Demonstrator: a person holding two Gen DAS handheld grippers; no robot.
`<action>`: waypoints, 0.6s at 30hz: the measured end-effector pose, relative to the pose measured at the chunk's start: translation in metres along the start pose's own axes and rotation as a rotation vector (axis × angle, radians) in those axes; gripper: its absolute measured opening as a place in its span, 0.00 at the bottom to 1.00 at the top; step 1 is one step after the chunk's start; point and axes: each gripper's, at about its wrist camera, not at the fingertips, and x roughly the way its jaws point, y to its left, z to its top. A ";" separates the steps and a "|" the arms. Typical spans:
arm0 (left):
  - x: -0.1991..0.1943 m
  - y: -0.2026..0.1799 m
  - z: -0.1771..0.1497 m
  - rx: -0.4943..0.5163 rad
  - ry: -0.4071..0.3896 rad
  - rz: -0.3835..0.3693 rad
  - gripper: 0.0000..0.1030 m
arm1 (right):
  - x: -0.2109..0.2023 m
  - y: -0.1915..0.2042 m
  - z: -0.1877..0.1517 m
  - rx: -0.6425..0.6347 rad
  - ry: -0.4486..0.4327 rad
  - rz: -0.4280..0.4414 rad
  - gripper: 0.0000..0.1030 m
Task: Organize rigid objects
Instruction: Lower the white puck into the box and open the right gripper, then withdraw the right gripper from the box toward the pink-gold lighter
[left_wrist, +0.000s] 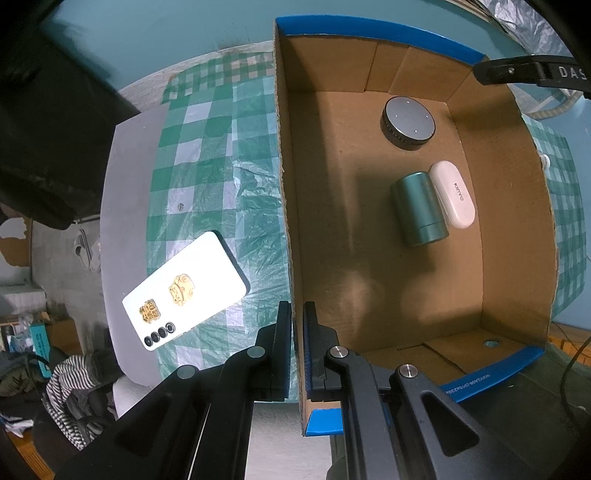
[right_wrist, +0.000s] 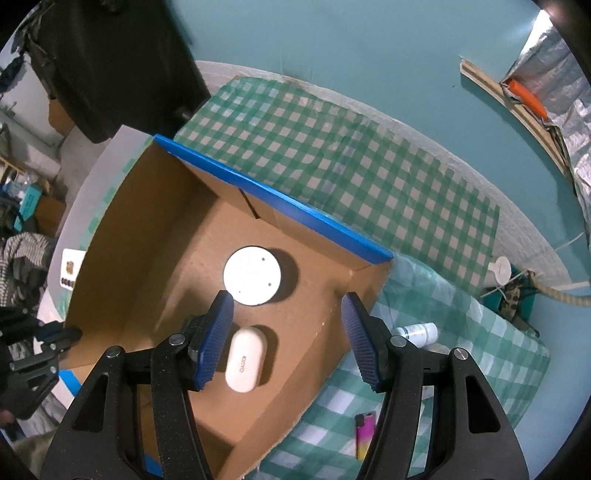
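An open cardboard box (left_wrist: 513, 206) with blue-taped rims stands on a green checked tablecloth. Inside lie a round grey puck (left_wrist: 407, 122), a teal cylinder (left_wrist: 419, 208) and a white oval case (left_wrist: 453, 194). My left gripper (left_wrist: 297, 314) is shut on the box's left wall (left_wrist: 286, 184). In the right wrist view my right gripper (right_wrist: 286, 332) is open and empty above the box (right_wrist: 155, 206), over the white case (right_wrist: 244, 360) and near the puck (right_wrist: 252, 276). A white phone (left_wrist: 184, 290) lies left of the box.
A pink and yellow lighter (right_wrist: 364, 435) and a small white bottle (right_wrist: 417, 332) lie on the cloth right of the box. A black bag (left_wrist: 48, 147) hangs at the left. The table edge (left_wrist: 110, 229) drops off to the left over floor clutter.
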 end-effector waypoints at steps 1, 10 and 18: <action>0.000 0.000 0.000 -0.001 0.000 -0.001 0.05 | -0.002 0.000 -0.001 0.001 -0.004 0.000 0.60; 0.000 -0.001 0.000 0.000 -0.001 -0.001 0.05 | -0.019 0.000 -0.005 0.010 -0.022 -0.001 0.60; -0.002 -0.001 -0.001 0.006 -0.003 0.001 0.05 | -0.036 -0.007 -0.018 0.031 -0.036 -0.008 0.60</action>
